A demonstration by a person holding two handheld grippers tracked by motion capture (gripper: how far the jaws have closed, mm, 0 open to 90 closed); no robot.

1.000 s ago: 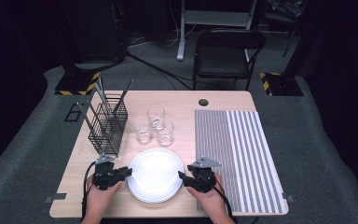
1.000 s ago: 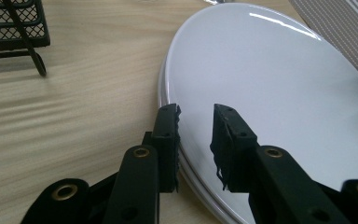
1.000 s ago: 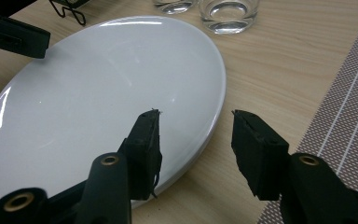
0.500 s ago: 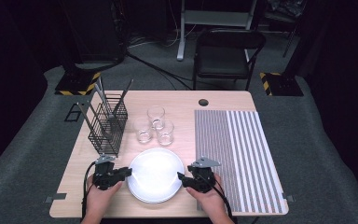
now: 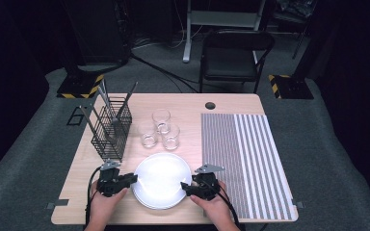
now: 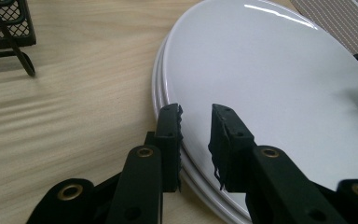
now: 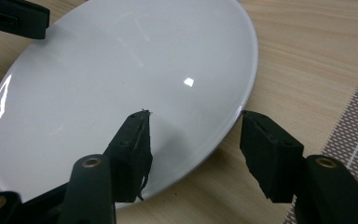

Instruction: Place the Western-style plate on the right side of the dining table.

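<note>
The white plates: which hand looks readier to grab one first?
Probably the left. The left gripper has its jaws narrowly open astride the rim of the top plate. The right gripper also straddles the rim, but its jaws gape wider.

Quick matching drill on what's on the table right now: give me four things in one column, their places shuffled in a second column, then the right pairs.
Things:
1. stack of white plates
2. wire rack
3. three clear glasses
4. striped mat

Places:
A. far left of the table
B. right part of the table
C. near edge, between the left gripper and the right gripper
D. middle of the table, beyond the plates

Pairs: 1-C, 2-A, 3-D, 4-B
</note>
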